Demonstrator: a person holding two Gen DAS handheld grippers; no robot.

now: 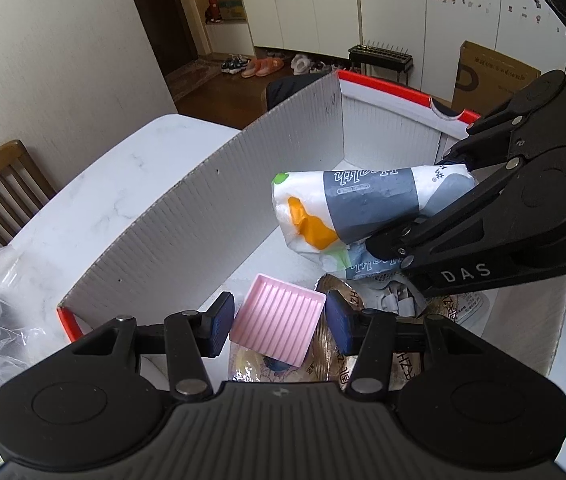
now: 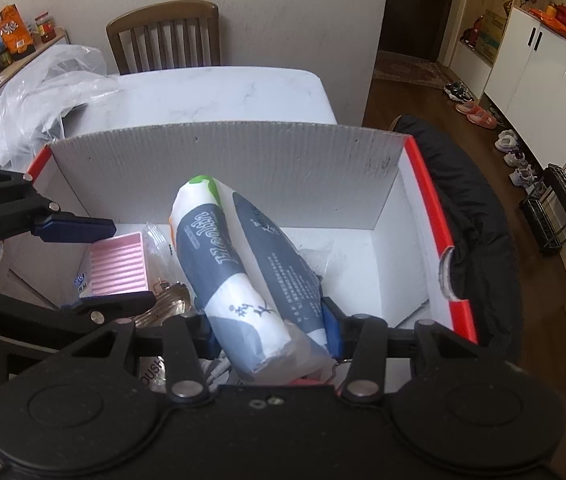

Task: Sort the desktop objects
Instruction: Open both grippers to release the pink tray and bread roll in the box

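A white corrugated box (image 1: pixel 187 216) with a red rim stands on the marble table. My left gripper (image 1: pixel 281 326) is shut on a pink ridged tray (image 1: pixel 283 312), which hangs tilted over the snack packets (image 1: pixel 367 356) lying in the box. In the right wrist view the same tray (image 2: pixel 119 266) sits between the left gripper's (image 2: pixel 131 262) blue pads. My right gripper (image 2: pixel 269 332) is shut on a white and grey tissue pack (image 2: pixel 223 256) with orange and green patches. It holds the pack by one end, slanting inside the box (image 2: pixel 243 168). In the left wrist view the pack (image 1: pixel 363 200) juts from the right gripper (image 1: pixel 423 200).
Crumpled clear plastic bags (image 2: pixel 35 104) lie on the table (image 2: pixel 223 92) left of the box. A wooden chair (image 2: pixel 163 36) stands behind the table. A dark jacket (image 2: pixel 467 216) drapes just right of the box. A cardboard carton (image 1: pixel 491 76) stands on the floor beyond.
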